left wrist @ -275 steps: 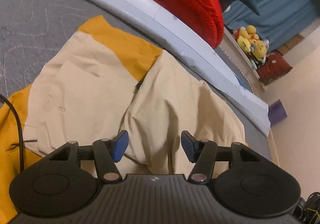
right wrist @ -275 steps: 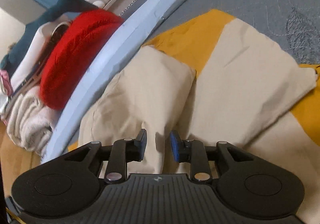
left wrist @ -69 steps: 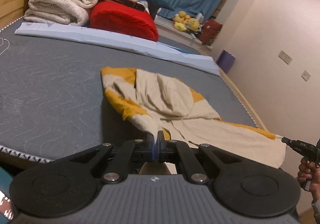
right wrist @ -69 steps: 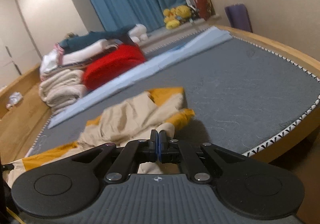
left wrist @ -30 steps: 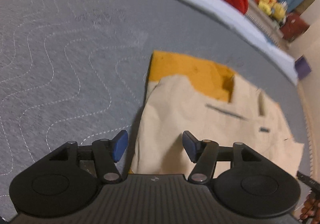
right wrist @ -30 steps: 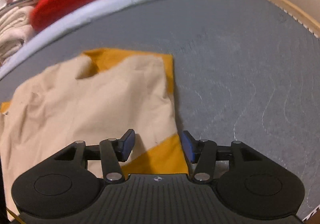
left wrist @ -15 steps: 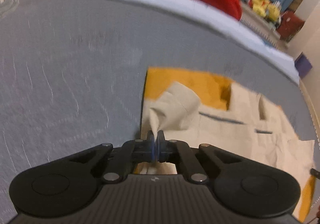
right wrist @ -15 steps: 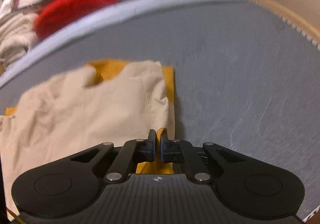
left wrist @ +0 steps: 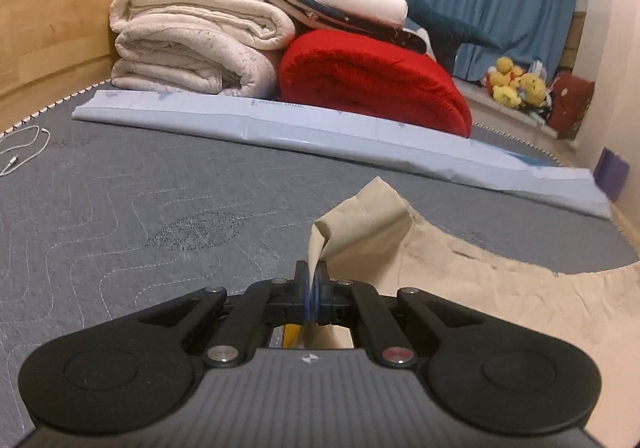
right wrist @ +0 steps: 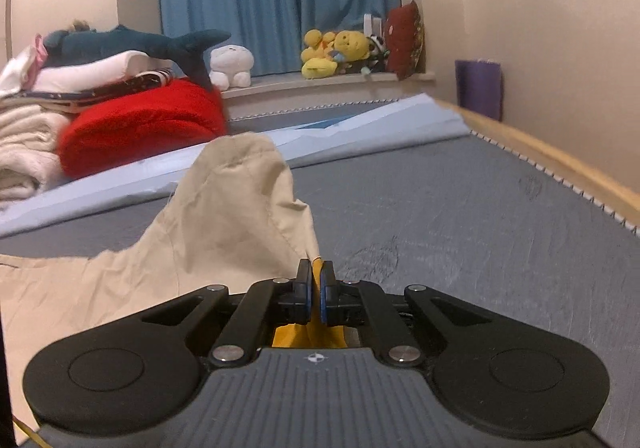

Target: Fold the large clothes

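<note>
Across a grey bed [left wrist: 120, 208], both grippers' jaws pinched lifted corners of a beige garment [left wrist: 460, 288], its fold begun but unfinished.

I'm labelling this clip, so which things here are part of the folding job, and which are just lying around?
In the job:
- beige and yellow garment
- left tool, shut on its edge
- right tool, likewise

Lying about:
- red rolled blanket
- cream folded blankets
- shark plush
- yellow plush toys
- white cable
</note>
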The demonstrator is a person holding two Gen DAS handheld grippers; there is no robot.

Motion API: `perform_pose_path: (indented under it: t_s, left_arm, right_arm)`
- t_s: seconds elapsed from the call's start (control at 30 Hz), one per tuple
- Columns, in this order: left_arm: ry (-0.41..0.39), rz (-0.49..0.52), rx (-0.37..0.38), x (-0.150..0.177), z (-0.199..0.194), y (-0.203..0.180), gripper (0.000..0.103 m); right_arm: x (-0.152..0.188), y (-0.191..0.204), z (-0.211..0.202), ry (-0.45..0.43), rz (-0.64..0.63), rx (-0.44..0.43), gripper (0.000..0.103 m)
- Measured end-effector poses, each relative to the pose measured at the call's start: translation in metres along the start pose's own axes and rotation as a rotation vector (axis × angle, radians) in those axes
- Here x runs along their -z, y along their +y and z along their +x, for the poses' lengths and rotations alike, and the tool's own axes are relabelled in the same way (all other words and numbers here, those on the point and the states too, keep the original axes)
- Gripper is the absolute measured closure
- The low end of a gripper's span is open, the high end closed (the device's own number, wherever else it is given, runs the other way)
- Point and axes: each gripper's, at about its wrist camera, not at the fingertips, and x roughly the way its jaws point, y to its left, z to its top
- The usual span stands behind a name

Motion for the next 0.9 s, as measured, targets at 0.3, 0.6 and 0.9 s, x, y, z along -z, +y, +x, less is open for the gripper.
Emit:
perform_pose_path:
  t_s: [0.3,0.6,0.9]
  left_arm:
    - [0.123,0.016,-0.129,0.000,0.042,-0.002,0.064]
    - [0.240,0.007,0.136,0.011,0.034,-0.007,0.063]
    - [0.462,0.014,0.006,0.040,0.061,0.003,0.063]
  right_arm:
    - [0.023,0.028,0.062,0.215,-0.051,0.162,0.093]
    - [0.030,0.037,0.033,0.124,-0.115,-0.003,0.093]
    - [0.072,0.027,0.066,0.475,-0.137,-0.086,0.090]
